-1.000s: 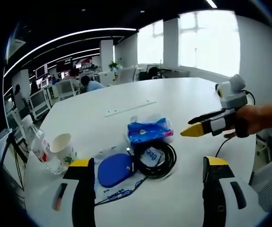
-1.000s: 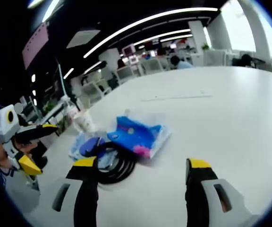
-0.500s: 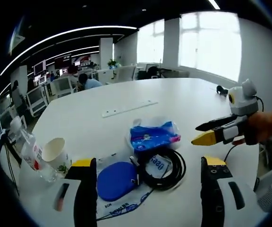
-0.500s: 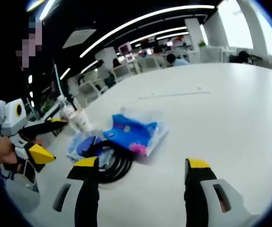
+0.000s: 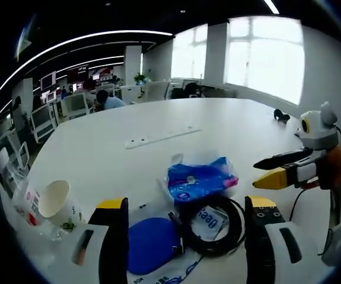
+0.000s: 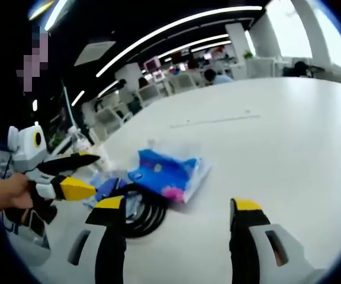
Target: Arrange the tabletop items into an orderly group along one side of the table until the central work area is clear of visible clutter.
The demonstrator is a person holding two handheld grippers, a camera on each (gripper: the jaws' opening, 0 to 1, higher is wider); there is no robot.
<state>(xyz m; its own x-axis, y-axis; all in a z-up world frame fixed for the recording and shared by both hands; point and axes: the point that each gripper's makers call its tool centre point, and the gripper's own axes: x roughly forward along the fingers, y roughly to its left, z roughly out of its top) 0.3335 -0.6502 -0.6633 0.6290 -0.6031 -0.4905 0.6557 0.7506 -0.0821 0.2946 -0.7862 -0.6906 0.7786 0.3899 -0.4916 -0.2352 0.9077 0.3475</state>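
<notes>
Both tongs, left (image 5: pixel 182 214) and right (image 6: pixel 176 214), hang spread; the coiled black cable (image 5: pixel 213 220) lies straight ahead of the left, nearer it.

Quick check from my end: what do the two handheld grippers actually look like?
Both match: the right gripper and left gripper have black fingers with yellow tips on a white-and-black body. In their own views the fingers are black with yellow caps.

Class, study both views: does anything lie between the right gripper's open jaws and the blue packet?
Nothing visible does. Bare table separates the right gripper from the blue packet; the black cable coil lies beside that path.
</notes>
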